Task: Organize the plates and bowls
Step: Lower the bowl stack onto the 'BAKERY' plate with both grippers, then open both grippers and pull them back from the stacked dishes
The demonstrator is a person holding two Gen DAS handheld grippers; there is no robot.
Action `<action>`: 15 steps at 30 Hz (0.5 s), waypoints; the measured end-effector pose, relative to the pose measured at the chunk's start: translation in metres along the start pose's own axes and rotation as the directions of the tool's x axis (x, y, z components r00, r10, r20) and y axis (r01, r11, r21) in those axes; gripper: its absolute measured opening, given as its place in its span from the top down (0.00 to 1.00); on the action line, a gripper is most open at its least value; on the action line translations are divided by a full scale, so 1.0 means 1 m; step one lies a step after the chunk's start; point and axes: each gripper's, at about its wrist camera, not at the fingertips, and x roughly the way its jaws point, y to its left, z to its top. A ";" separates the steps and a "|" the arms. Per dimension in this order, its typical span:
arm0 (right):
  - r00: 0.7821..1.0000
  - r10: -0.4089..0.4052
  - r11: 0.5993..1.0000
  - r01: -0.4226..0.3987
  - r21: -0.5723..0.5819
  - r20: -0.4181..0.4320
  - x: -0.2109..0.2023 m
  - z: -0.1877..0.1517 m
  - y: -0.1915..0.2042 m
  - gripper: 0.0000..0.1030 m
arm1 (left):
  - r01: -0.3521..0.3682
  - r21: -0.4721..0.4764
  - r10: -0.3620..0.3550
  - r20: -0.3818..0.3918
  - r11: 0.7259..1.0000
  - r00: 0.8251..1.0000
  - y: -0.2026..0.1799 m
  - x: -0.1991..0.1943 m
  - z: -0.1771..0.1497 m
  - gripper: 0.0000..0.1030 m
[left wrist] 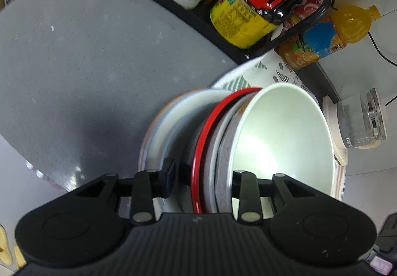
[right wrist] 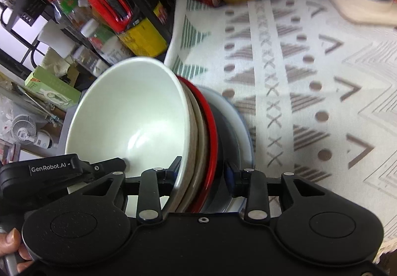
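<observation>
A nested stack of dishes is held tilted between both grippers: a white bowl (left wrist: pixel 282 134) on top, a grey-beige bowl (left wrist: pixel 227 152), a red-rimmed plate (left wrist: pixel 201 152) and a pale blue-rimmed plate (left wrist: pixel 171 122) beneath. My left gripper (left wrist: pixel 201 176) is shut on the stack's rim, one finger (left wrist: pixel 170 174) on the plate side. In the right wrist view the white bowl (right wrist: pixel 131 114), the red plate (right wrist: pixel 211 142) and the blue-rimmed plate (right wrist: pixel 238 132) sit between my right gripper (right wrist: pixel 202 174), shut on the opposite rim. The left gripper's body (right wrist: pixel 49 171) shows behind the bowl.
A patterned white cloth (right wrist: pixel 310 82) covers the counter under the stack. A grey counter (left wrist: pixel 86 65) lies to the left. A black rack holds bottles and jars (left wrist: pixel 238 17). An orange juice bottle (left wrist: pixel 330 35) and a glass jar on a coaster (left wrist: pixel 359 122) stand nearby.
</observation>
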 end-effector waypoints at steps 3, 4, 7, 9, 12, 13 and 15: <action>0.999 0.002 1.000 -0.002 -0.001 0.044 -0.011 0.000 0.002 0.54 | 0.001 0.023 -0.002 0.033 1.000 0.999 -0.003 -0.008 0.001 0.65; 0.998 -0.001 1.000 0.002 -0.003 0.056 -0.014 0.000 0.003 0.52 | 0.004 0.030 -0.005 0.042 1.000 0.999 -0.004 -0.011 0.002 0.63; 0.996 -0.014 1.000 0.013 0.001 0.088 -0.023 -0.002 0.003 0.46 | 0.000 0.054 -0.004 0.066 0.999 0.998 -0.008 -0.018 0.005 0.58; 0.995 -0.018 1.000 0.017 0.011 0.096 -0.028 -0.004 0.001 0.42 | -0.013 0.073 0.007 0.085 0.997 0.996 -0.013 -0.023 0.005 0.54; 0.993 -0.030 0.999 0.028 0.017 0.113 -0.034 -0.006 -0.001 0.36 | -0.016 0.092 0.006 0.114 0.996 0.994 -0.019 -0.029 0.005 0.44; 0.993 -0.034 0.999 0.032 0.016 0.117 -0.036 -0.006 -0.002 0.35 | -0.015 0.099 0.003 0.121 0.995 0.993 -0.021 -0.030 0.005 0.40; 0.991 -0.043 0.999 0.041 0.020 0.125 -0.039 -0.007 -0.004 0.31 | -0.021 0.117 0.005 0.134 0.993 0.991 -0.025 -0.031 0.004 0.35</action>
